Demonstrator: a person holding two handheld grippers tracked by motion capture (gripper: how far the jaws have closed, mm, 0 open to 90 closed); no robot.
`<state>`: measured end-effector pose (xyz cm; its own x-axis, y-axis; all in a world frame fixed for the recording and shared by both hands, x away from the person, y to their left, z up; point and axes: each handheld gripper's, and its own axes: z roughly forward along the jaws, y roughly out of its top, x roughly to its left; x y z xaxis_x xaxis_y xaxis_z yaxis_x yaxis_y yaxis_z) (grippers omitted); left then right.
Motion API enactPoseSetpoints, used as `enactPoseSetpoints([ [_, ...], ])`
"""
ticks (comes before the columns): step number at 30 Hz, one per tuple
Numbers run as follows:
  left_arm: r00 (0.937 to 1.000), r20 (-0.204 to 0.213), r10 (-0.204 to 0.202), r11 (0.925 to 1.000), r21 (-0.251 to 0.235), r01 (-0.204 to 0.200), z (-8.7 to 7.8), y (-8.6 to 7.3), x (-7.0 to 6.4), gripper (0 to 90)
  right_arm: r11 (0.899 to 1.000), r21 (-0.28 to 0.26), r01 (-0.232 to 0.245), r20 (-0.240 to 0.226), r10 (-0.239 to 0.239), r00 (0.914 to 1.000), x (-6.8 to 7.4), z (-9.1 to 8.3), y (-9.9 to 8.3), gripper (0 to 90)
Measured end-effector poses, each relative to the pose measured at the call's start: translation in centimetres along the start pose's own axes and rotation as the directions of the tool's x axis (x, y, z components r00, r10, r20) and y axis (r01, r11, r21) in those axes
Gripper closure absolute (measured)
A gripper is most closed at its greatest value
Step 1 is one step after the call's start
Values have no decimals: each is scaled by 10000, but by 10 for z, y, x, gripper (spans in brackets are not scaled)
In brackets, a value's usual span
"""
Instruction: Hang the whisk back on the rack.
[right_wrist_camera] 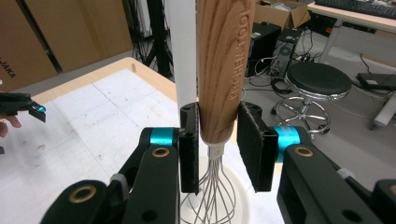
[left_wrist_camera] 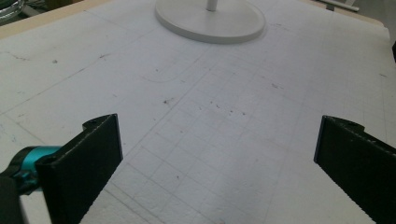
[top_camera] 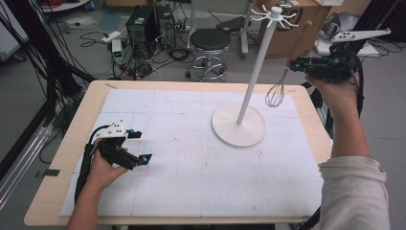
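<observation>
High view: the sleeved right forearm [top_camera: 352, 191] lifts the right gripper [top_camera: 306, 64], clamped on a whisk's [top_camera: 282, 79] wooden handle, wires hanging, beside the hook stand [top_camera: 239, 124], probably for hanging; its hooks are small. The left gripper [top_camera: 139, 146] rests idle on the grid mat [top_camera: 191, 177].

Left gripper view: jaws wide apart, empty; stand post cropped.

Right gripper view: pads squeeze the handle's lower end; its top is cropped.
</observation>
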<state>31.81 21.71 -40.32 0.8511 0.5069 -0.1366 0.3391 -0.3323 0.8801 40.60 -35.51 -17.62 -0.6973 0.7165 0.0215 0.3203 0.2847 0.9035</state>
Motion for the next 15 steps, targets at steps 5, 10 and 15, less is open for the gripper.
enactPoseSetpoints([
  [5, 10000, -7, -2, 10000, -8, 2, 0, 0, 0, 16, 9999, 102, 121, 20, -121, 9999, 1, 3, 5, 704],
  [10, 10000, -3, 6, 10000, -22, -6, 0, 0, 0, 16, 9994, 313, 120, 139, -124, 9998, 3, 7, 8, 704],
  [15, 10000, 15, -21, 9999, -136, 21, -2, 0, 0, 16, 9991, 392, 172, 167, -178, 9997, 4, 11, 11, 704],
])
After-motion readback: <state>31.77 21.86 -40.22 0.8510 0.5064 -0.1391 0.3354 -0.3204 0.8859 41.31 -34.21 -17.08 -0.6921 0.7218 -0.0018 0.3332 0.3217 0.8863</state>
